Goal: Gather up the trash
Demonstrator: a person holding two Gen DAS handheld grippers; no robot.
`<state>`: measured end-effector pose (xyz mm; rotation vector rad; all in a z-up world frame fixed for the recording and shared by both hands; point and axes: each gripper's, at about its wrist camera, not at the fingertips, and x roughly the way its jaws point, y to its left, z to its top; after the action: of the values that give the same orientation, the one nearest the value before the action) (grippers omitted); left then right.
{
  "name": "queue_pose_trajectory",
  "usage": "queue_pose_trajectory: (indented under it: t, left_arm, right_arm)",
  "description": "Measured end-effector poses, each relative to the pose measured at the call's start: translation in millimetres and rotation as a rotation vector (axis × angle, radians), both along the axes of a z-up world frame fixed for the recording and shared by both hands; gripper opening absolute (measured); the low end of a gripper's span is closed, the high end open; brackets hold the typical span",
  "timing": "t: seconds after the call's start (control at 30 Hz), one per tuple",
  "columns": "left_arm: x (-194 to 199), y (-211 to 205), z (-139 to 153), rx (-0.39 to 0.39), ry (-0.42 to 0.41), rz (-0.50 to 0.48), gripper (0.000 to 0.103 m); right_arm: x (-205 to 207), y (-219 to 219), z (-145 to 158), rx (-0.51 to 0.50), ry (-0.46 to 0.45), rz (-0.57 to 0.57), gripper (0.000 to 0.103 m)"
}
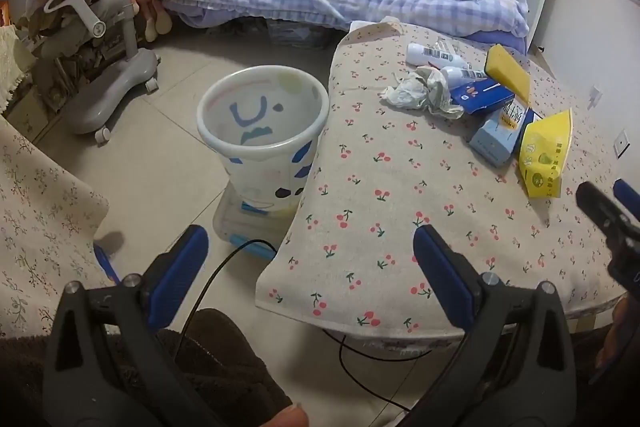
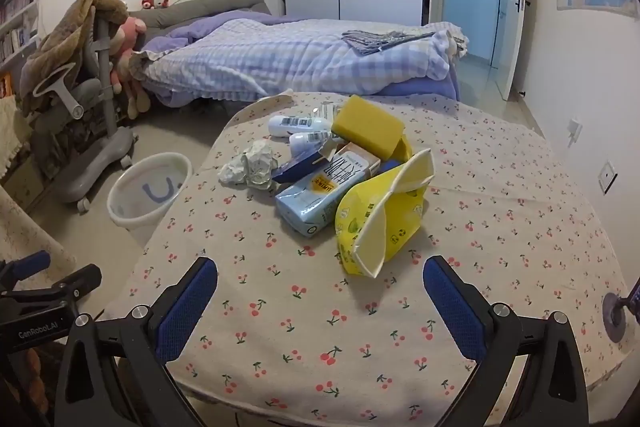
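Gaping wide with nothing between their blue-padded fingers, the left tongs (image 1: 310,245) hang over the near left edge of the desk (image 1: 400,195), which is draped in a beige cloth printed with red cherries, and the right tongs (image 2: 320,279) stand just as spread and unloaded above the near part of that same cloth. Straight ahead of the right tongs, closest of all, lies a crumpled yellow plastic packet with a white inner lining (image 2: 380,223), its open mouth turned toward them. Just beyond it, touching, is a light blue rectangular carton with printed characters (image 2: 316,195), and behind that a dark blue flattened cardboard box (image 2: 298,167). To the left of these sits a crumpled ball of pale greyish-white paper (image 2: 250,167). Farther off rest two small white plastic bottles with barcode labels (image 2: 296,126), lying on their sides, and a thick yellow sponge block (image 2: 370,129) propped on the pile. Ahead of the left tongs, on the floor just beside the left side of the desk, stands a white translucent plastic bin with blue markings (image 1: 262,119), upright and open at the top, resting on a clear plastic container (image 1: 244,223). Beyond everything is a bed with a lilac checked quilt (image 2: 300,63).
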<state>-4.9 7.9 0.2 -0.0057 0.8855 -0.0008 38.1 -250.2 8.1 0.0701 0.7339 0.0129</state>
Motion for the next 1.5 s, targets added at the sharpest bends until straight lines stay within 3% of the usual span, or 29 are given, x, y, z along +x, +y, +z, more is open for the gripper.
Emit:
queue_pose_trajectory:
  t: [0.17,1.5]
  left_arm:
    - [1.4,4.7,1.1,-0.009,-0.004,-0.014,0.102]
    - [0.0,-2.2,4.5,-0.003,-0.024,-0.001,0.102]
  right_arm:
    - [2.7,10.0,-4.9,-0.034,0.018,0.014,0.103]
    - [-1.8,11.2,-7.5,-0.019,0.018,0.016,0.103]
